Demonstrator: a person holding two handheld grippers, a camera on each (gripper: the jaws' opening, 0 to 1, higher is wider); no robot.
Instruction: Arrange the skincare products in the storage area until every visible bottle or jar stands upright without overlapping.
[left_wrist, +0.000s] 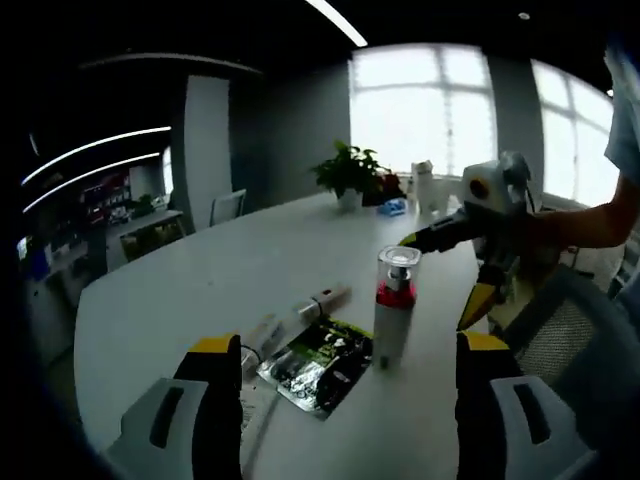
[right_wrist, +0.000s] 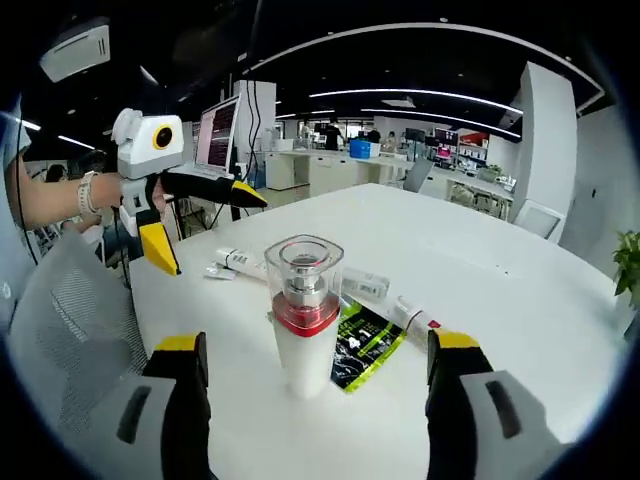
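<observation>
The pump bottle (right_wrist: 303, 315) stands upright on the white table (right_wrist: 500, 300) between both wide-spread grippers, left gripper (left_wrist: 340, 400) and right gripper (right_wrist: 310, 400), each held level, empty.

Left gripper (left_wrist: 340, 375): two black jaws with yellow tips, each on a pale grey moulded base with a dark oval slot.

Right gripper (right_wrist: 312, 375): same build, with black jaws, yellow tips and grey slotted bases; seen from the left gripper view it has a white housing and yellow-edged black jaws.

Person: a bracelet or watch (right_wrist: 86, 195) at the wrist, apparently pale; light short sleeve (left_wrist: 625, 110).
</observation>
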